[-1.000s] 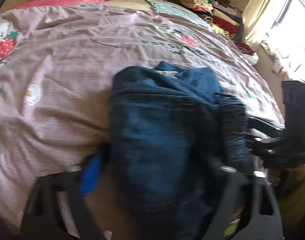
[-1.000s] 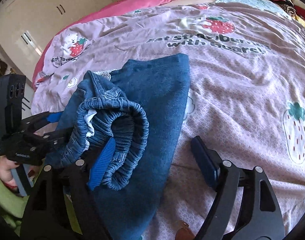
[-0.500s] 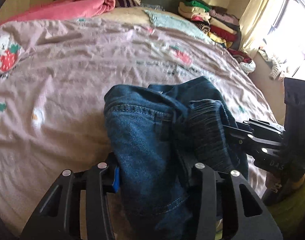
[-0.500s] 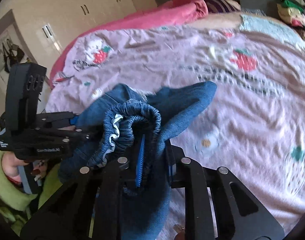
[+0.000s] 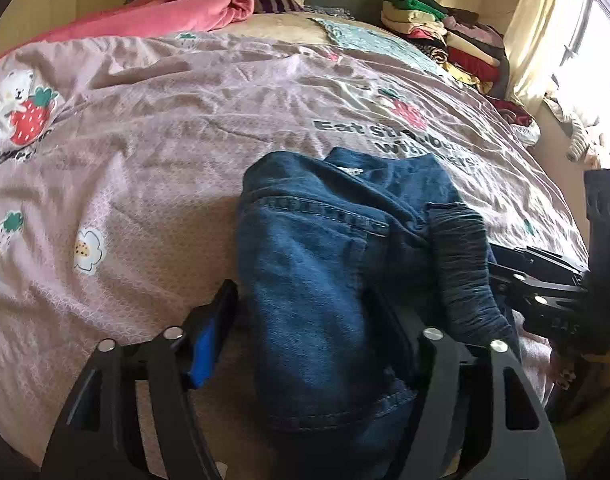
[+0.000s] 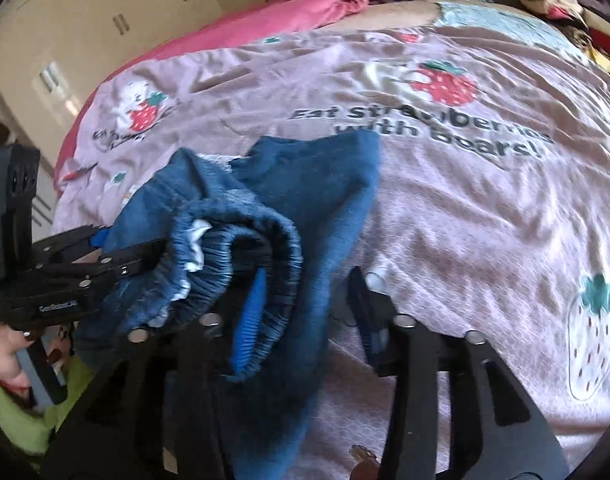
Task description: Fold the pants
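Left wrist view: my left tongs (image 5: 301,320) are opening, standing wide around the bunched blue denim pants (image 5: 325,280) without pressing them. The pants lie on the pink strawberry-print bedspread (image 5: 165,132), at its near edge.

Right wrist view: my right tongs (image 6: 305,304) are opening too, the pants' (image 6: 305,200) gathered elastic waistband (image 6: 261,248) draped loosely between them, nearer the left pad.

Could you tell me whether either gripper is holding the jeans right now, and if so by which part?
Neither holds them. The left gripper and right gripper are both opening, pads clear of the jeans, whose folded body and elastic waistband lie loose between the fingers.
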Motion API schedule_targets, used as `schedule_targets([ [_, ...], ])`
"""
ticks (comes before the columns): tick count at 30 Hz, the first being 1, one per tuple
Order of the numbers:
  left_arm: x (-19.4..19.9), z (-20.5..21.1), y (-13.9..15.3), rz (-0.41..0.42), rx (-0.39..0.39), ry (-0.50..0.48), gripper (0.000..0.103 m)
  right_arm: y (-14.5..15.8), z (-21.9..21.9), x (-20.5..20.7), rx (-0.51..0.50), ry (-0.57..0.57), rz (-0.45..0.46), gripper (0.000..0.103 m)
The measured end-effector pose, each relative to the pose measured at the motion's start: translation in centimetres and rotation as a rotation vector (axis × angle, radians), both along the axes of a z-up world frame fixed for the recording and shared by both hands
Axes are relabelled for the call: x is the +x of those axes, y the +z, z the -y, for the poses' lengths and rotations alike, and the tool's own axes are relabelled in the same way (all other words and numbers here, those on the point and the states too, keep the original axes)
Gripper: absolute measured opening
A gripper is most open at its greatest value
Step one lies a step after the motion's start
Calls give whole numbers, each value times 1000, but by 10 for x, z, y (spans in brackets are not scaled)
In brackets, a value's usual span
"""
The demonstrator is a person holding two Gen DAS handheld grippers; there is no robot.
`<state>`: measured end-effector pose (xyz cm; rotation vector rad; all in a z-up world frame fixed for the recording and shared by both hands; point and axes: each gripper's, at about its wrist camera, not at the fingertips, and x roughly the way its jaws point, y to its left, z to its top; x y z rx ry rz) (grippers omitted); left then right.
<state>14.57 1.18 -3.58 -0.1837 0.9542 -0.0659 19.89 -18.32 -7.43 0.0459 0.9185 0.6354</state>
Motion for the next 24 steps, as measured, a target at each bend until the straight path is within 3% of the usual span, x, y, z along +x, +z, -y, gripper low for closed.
schedule_targets([
  [3, -3, 0, 3, 7, 2, 10, 72, 6, 3, -6, -21, -18, 18, 52],
  [6, -16, -2, 15, 45, -16, 22, 84, 19, 9, -18, -32, -36, 59, 70],
  [10, -34, -6, 33, 85, -10, 37, 93, 43, 20, -44, -37, -55, 139, 84],
  [15, -69, -10, 58, 138, 9, 68, 98, 75, 30, -80, -49, -68, 254, 93],
  [19, -99, -13, 73, 165, 31, 90, 98, 93, 35, -107, -57, -78, 327, 94],
  [24, -128, -13, 77, 160, 39, 91, 98, 97, 37, -131, -60, -84, 329, 94],
])
